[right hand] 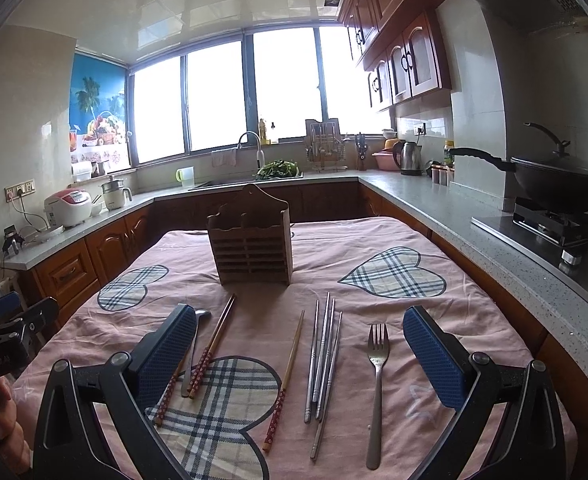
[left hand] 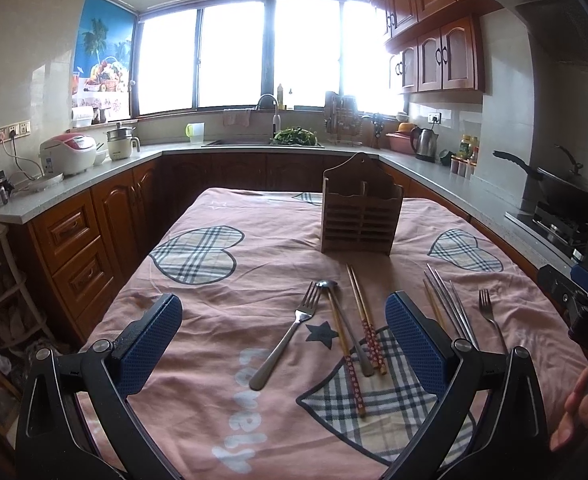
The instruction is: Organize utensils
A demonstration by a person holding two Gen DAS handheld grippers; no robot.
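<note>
A slotted wooden utensil holder [left hand: 360, 208] [right hand: 251, 240] stands upright on the pink cloth [left hand: 221, 280] at the far middle of the table. Nearer lie a fork [left hand: 289, 336], a spoon [left hand: 346, 324] and patterned wooden chopsticks [left hand: 366, 320] [right hand: 211, 348]. One more wooden chopstick [right hand: 287, 376], several metal chopsticks [right hand: 324, 360] and a second fork [right hand: 378, 368] lie to their right. My left gripper [left hand: 283, 300] hovers open above the left group, holding nothing. My right gripper [right hand: 300, 311] hovers open above the right group, also holding nothing.
Grey counters [right hand: 454, 208] with wooden cabinets wrap around the table on three sides. A black wok [right hand: 558, 184] sits on the stove at the right. A sink [left hand: 261, 142], kettle [left hand: 426, 144] and rice cooker [left hand: 69, 154] line the far counters. A hand [left hand: 578, 412] shows at the edge.
</note>
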